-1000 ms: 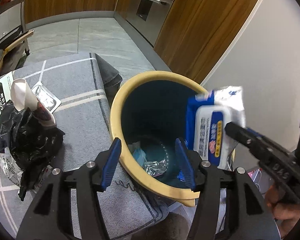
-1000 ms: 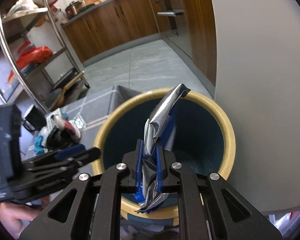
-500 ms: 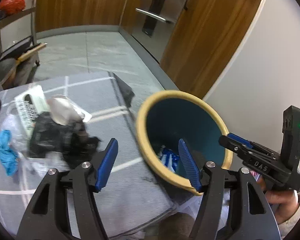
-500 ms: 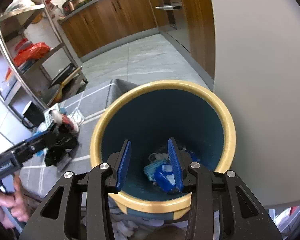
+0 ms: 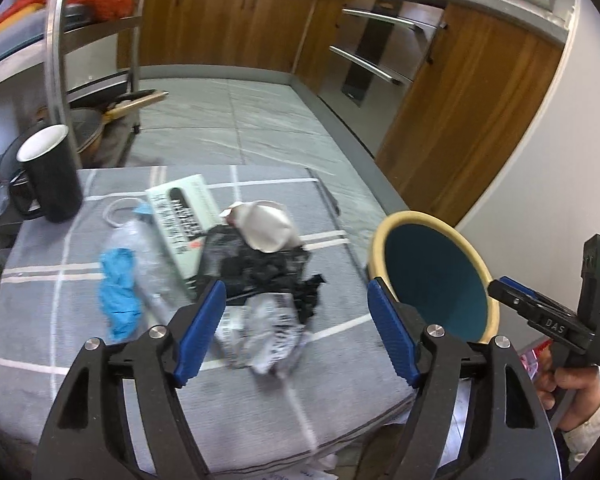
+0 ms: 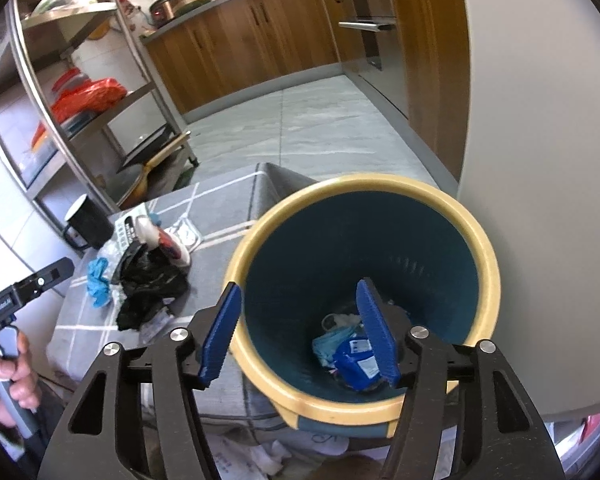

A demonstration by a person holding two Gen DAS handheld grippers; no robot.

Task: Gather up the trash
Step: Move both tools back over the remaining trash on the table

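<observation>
A teal bin with a yellow rim (image 6: 476, 236) (image 5: 384, 236) stands at the table's right edge. Inside it lie a blue wet-wipe pack (image 6: 356, 364) and other scraps. My right gripper (image 6: 298, 336) is open and empty above the bin's near rim. My left gripper (image 5: 296, 332) is open and empty above a trash pile on the grey cloth: a black plastic bag (image 5: 268, 268) (image 6: 148, 280), a crumpled silver wrapper (image 5: 268, 328), a white paper wad (image 5: 268, 228), a blue glove (image 5: 118, 296) and a clear bottle (image 5: 140, 248).
A black mug (image 5: 52, 176) (image 6: 88, 224) stands at the table's far left. A white printed box (image 5: 180, 216) lies behind the pile. A steel shelf rack (image 6: 60, 80) stands left of the table; wooden cabinets (image 5: 228, 16) line the far wall.
My right gripper let the wet-wipe pack drop into the bin and opened wide. My left gripper swung left from the bin to over the trash pile.
</observation>
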